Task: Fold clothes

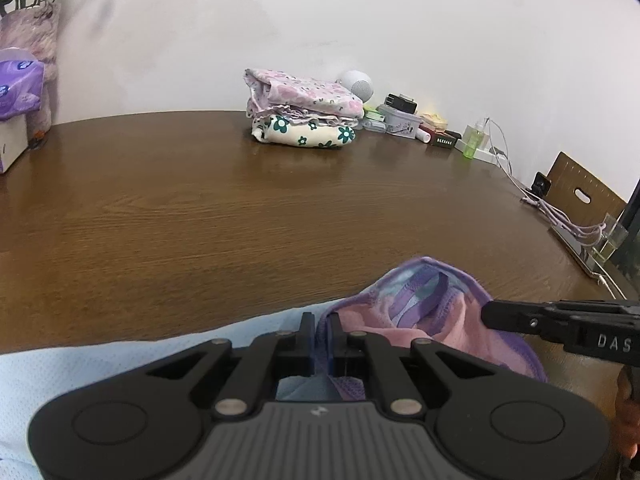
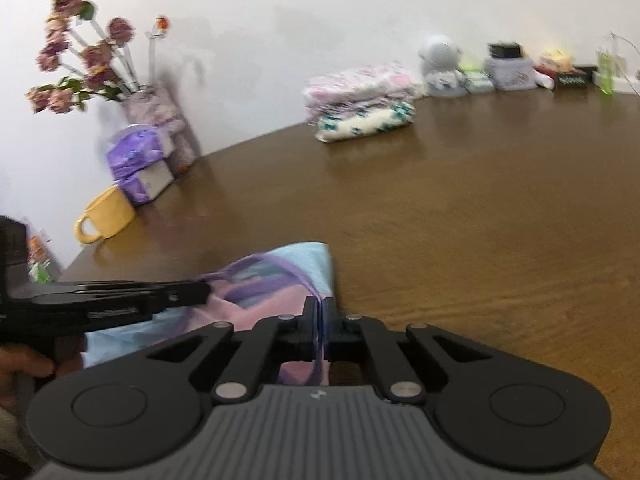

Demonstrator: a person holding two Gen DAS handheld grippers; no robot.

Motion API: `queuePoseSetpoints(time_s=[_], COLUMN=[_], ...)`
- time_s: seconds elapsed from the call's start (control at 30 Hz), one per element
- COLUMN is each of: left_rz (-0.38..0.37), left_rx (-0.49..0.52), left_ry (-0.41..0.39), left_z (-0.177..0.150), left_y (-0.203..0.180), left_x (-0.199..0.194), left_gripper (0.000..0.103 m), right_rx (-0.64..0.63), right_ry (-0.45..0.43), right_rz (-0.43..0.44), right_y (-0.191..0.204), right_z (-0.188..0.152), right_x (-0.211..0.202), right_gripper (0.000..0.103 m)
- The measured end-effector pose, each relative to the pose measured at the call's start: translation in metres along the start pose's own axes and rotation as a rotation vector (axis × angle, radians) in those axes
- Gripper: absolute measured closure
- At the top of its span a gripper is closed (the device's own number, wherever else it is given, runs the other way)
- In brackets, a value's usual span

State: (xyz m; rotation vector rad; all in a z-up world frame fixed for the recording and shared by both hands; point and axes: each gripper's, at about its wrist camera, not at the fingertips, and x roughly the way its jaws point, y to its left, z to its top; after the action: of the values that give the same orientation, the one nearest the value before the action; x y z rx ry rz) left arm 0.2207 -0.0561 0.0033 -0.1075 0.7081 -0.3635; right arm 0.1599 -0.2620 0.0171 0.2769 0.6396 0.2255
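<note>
Nearest the table's front edge, the left gripper (image 1: 320, 322) is angled downward, its jaws clamped together on the purple-trimmed hem of a garment (image 1: 404, 320) in pink, pale blue and purple. The cloth runs up between the two black fingers (image 1: 306, 326) and out past their tips. The garment itself lies bunched at the near edge of the brown wooden table (image 1: 240, 208), its light-blue part spilling toward the viewer under the tool.

Just beside it, the right gripper (image 2: 320, 312) is tilted downward at a similar angle and is likewise clenched on the same garment, a thin purple edge pinched between its pads (image 2: 310, 316). In the left wrist view this tool reaches in from the right edge, its tip resting against the cloth; in the right wrist view the left tool reaches in from the left, with part of a hand (image 2: 24, 364) wrapped around its grip. The two tools hold the cloth close together, with the fabric raised in a loose fold between them.

Beyond, the middle of the table is bare wood. At the far side, against the white wall (image 1: 320, 20), sits a stack of folded floral clothes (image 1: 304, 114). To its right stand small boxes and bottles (image 1: 416, 124); to its left, a yellow mug (image 2: 106, 216), purple tissue packs (image 2: 134, 156) and a vase of dried flowers (image 2: 80, 60).
</note>
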Motion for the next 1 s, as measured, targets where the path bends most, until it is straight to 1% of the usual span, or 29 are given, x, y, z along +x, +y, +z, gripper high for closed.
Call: queuePoseSetpoints(time_s=[0.1,0.17,0.3,0.37,0.43,0.47,0.5,0.6,0.73,0.77,0.83,0.93,1.0], left_rz=[0.001,0.006,0.001,-0.016,-0.039,-0.050,-0.062,-0.034,-0.028,-0.028,-0.031,-0.043,-0.051], left_rx=[-0.011,-0.021,-0.038,-0.049,-0.071,-0.085,-0.100,-0.095,-0.101,-0.100,-0.094,-0.075,-0.047], left_ry=[-0.004,-0.006,-0.010,-0.005,0.004,0.008,0.012,0.002,0.002,-0.004,-0.021,-0.040,-0.047], left_z=[0.000,0.000,0.000,0.001,0.000,0.001,0.001,0.001,0.000,0.000,0.002,0.006,0.012], left_y=[0.002,0.004,0.007,0.008,0.010,0.011,0.012,0.011,0.012,0.011,0.010,0.007,0.000], left_x=[-0.001,-0.002,-0.004,-0.003,-0.001,0.001,0.002,0.003,0.002,0.000,-0.004,-0.009,-0.013], left_gripper=[0.097,0.093,0.093,0.093,0.094,0.099,0.099,0.100,0.099,0.095,0.091,0.078,0.075], right_rx=[-0.042,-0.054,-0.058,-0.052,-0.051,-0.050,-0.050,-0.049,-0.052,-0.050,-0.044,-0.036,-0.030], right_ry=[0.012,0.031,0.054,0.057,0.055,0.054,0.053,0.048,0.056,0.061,0.057,0.048,0.050], right_rz=[0.032,0.048,0.042,0.038,0.044,0.049,0.053,0.066,0.073,0.074,0.078,0.085,0.090], right_y=[0.016,0.022,0.028,0.028,0.029,0.029,0.029,0.030,0.032,0.031,0.030,0.029,0.028], right_z=[0.001,-0.001,-0.006,-0.007,-0.007,-0.008,-0.008,-0.009,-0.010,-0.010,-0.010,-0.009,-0.009], right_x=[0.007,0.014,0.023,0.025,0.025,0.025,0.025,0.025,0.028,0.028,0.027,0.023,0.024], right_gripper=[0.101,0.101,0.101,0.101,0.101,0.101,0.100,0.099,0.098,0.098,0.096,0.096,0.096])
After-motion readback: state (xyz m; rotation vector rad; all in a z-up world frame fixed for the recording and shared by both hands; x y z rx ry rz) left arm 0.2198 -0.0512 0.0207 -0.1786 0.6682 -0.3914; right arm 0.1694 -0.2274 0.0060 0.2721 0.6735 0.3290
